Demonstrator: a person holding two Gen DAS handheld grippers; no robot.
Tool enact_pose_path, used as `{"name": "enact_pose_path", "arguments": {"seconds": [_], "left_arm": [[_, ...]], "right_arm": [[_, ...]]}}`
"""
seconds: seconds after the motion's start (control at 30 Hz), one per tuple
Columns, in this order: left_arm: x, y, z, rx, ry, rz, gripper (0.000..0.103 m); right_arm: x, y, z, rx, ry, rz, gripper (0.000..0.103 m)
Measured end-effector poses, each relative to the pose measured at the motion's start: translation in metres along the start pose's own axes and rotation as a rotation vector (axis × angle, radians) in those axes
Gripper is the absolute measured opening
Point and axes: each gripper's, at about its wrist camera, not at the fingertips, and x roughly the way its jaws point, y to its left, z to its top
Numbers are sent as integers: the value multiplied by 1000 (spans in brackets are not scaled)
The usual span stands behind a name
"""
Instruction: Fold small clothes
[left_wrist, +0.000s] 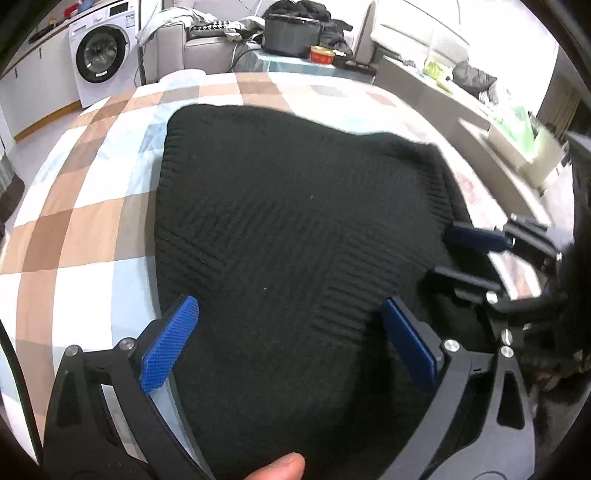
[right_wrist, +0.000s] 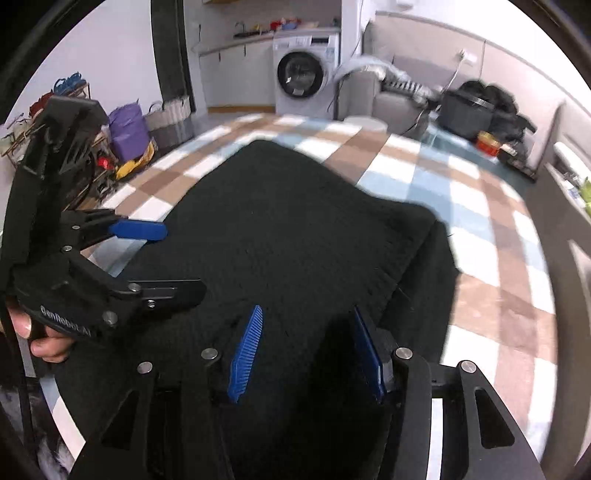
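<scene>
Two grippers: I have both over one black knit sweater (left_wrist: 280, 229).
Sweater: lies flat and folded on the checked bedsheet (left_wrist: 85, 206), ribbed side up.
Left gripper (left_wrist: 291, 314): jaws wide apart, blue pads clear of the knit, holding nothing.
Right gripper (right_wrist: 308, 347): jaws partly open, nothing pinched; sweater beneath them.
Background: washing machine (right_wrist: 306, 74), grey sofa (left_wrist: 207, 51) with clothes.

Black knit garment (right_wrist: 280, 229) on checked cloth (right_wrist: 461, 206)

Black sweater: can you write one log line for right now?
black sweater: folded on checked cloth | left claw: open above it | right claw: open above it
</scene>
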Motion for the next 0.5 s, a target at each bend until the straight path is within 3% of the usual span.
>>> {"name": "enact_pose_path", "arguments": {"seconds": [0.13,0.23,0.33,0.5], "left_arm": [[3,-4,-3,44,-13,16,100],[5,-3,-2,26,-12,14,100],[2,-1,1,16,-25,0,100],[-3,18,9,-84,-87,-47,100]], "right_arm": [[2,-10,-8,-57,7,-90,50],[-12,-29,-16,-21,6,-134,51],[-20,-45,-13,42,-19,-90,51],[-8,-33,11,-4,-50,-76,51]]}}
